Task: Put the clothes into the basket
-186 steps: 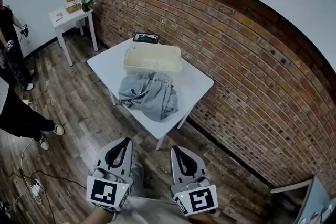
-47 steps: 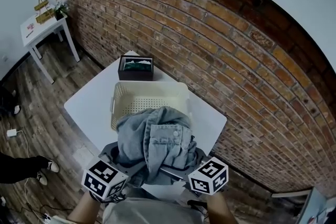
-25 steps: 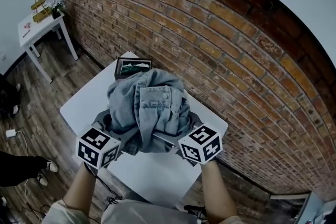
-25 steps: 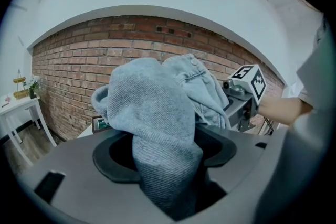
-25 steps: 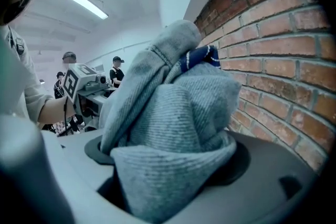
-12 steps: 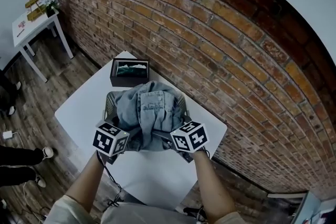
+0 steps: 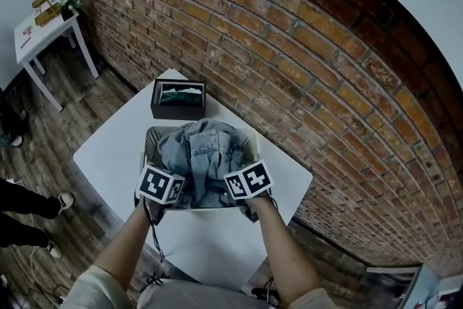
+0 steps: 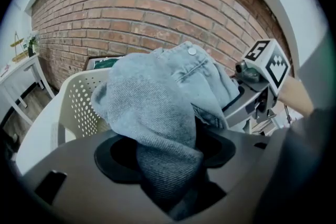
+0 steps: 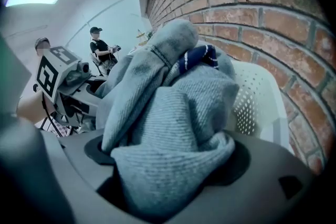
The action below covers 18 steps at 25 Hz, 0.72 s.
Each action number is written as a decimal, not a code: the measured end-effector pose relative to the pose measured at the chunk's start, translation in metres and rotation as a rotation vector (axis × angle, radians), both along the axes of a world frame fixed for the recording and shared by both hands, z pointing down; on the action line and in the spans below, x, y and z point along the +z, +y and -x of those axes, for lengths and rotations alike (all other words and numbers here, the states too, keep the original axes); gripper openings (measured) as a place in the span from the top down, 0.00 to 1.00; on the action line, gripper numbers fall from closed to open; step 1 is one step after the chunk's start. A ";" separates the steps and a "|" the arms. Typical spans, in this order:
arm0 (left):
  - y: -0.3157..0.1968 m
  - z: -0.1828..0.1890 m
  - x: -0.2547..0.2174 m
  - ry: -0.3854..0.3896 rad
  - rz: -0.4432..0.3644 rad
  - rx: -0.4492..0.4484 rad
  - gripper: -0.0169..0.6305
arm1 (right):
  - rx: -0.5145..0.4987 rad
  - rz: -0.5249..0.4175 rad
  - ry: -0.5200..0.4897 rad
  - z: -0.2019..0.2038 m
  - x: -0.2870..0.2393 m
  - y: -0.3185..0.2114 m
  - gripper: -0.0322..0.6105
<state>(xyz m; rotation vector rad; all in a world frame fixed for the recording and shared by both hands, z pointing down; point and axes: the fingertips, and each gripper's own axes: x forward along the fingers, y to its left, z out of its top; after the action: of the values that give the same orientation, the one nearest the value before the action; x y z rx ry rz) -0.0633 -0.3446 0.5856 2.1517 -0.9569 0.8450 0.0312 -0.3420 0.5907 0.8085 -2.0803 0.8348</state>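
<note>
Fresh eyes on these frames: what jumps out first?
A bundle of blue denim clothes, clamped from both sides by the left gripper and right gripper, sits in the mouth of a cream basket on a white table. Behind it runs a long red brick wall, with a black box just past the basket.

Clothes bundle is off the near edge of the table, where it lay in front of the basket. It was up high over the basket a second ago and is now lowered inside it. Left gripper and right gripper start out empty and low by the person. Both now clamp the bundle at the basket's near rim, arms stretched forward.
</note>
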 end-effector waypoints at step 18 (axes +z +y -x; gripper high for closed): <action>0.000 0.008 0.022 -0.086 0.136 -0.074 0.49 | 0.173 0.039 0.089 -0.012 0.013 -0.007 0.20</action>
<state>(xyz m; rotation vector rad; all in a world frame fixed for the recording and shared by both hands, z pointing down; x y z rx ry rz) -0.0712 -0.3443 0.6074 1.9669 -0.9859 0.9452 0.0432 -0.3493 0.6042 0.9971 -1.9310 0.9124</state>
